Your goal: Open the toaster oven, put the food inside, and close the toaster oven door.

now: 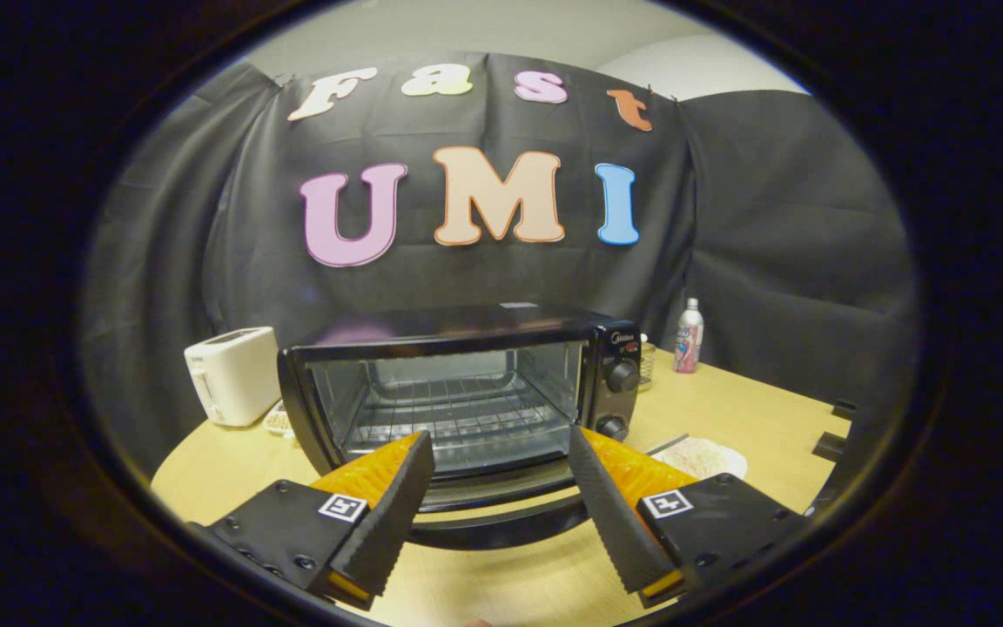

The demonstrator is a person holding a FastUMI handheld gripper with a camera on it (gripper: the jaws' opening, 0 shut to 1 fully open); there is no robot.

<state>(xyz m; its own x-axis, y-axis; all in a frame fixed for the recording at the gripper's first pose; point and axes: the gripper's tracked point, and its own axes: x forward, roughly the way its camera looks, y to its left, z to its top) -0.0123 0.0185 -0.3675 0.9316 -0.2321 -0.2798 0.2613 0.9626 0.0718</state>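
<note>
Black toaster oven (pixel 467 392) on the bench (pixel 754 418), door (pixel 501 514) folded down, wire rack (pixel 458 418) bare. Tongs (pixel 497 448) spread wide, gripping nothing, just before the door.

Staged recording booth, not a real kitchen: black cloth wall (pixel 763 261) hung as backdrop beyond the appliances, plain pale room wall above it. Round wooden surface (pixel 728 418) carries kitchen props: toaster oven (pixel 467 392) just ahead of the hand-held gripper (pixel 501 461), whose fingers stand apart with nothing between them; white toaster (pixel 232 374) to its left, bottle (pixel 689 335) far right, plate (pixel 702 457) near the right finger.
</note>
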